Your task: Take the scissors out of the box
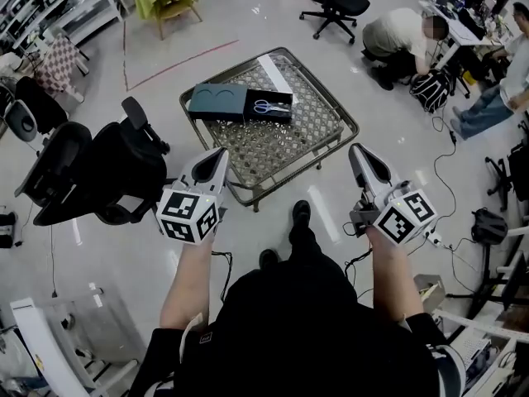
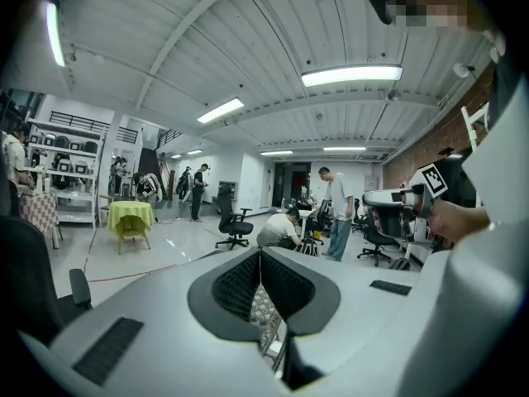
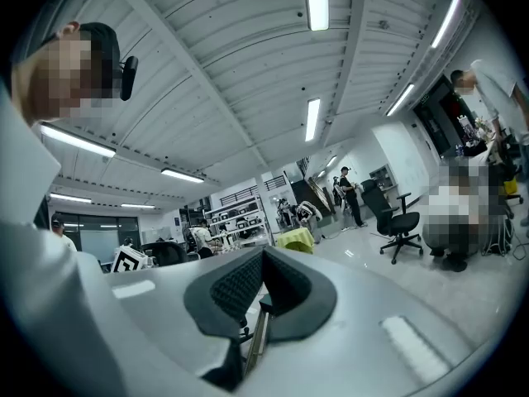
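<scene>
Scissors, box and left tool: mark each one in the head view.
scissors (image 1: 266,106), head view, middle of the pair.
box (image 1: 216,101), head view, on its dark top face.
left tool (image 1: 221,153), head view, at its fingertips.

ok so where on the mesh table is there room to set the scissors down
The near half of the mesh table, between the box and the front rim, is bare, as is the right end past the open tray holding the scissors. The far side is crowded: box, tray and a white strip.
</scene>
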`<state>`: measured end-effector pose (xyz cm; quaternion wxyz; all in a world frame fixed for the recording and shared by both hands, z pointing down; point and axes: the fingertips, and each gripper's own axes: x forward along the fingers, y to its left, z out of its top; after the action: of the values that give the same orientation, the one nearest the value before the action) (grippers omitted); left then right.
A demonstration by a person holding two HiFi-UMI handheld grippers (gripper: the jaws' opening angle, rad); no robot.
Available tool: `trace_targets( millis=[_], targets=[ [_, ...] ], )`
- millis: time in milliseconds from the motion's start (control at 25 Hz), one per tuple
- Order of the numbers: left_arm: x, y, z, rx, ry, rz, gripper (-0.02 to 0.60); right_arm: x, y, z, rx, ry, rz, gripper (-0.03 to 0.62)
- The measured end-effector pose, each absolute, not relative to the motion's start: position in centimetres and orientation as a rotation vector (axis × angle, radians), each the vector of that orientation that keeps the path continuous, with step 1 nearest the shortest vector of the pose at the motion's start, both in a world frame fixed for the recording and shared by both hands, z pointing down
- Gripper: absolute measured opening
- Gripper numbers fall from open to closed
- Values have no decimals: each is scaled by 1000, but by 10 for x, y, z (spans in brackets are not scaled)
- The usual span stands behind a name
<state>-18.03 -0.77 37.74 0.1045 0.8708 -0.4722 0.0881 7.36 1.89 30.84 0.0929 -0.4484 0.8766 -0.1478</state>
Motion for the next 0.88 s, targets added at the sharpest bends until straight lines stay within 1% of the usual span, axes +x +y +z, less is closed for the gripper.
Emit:
trace_targets(
  millis=[280, 640, 880],
  targets=[
    [-175, -52, 390, 2506, -1436, 274, 9, 79, -34, 313, -1250, 2629, -464, 11],
    [-113, -140, 403, 2484, -1414, 319, 9, 131, -129, 329, -1230, 2634, -539, 11],
    [-88, -191, 403, 2457, -1443, 374, 9, 151, -190, 338, -1161, 2654, -588, 11]
  ],
)
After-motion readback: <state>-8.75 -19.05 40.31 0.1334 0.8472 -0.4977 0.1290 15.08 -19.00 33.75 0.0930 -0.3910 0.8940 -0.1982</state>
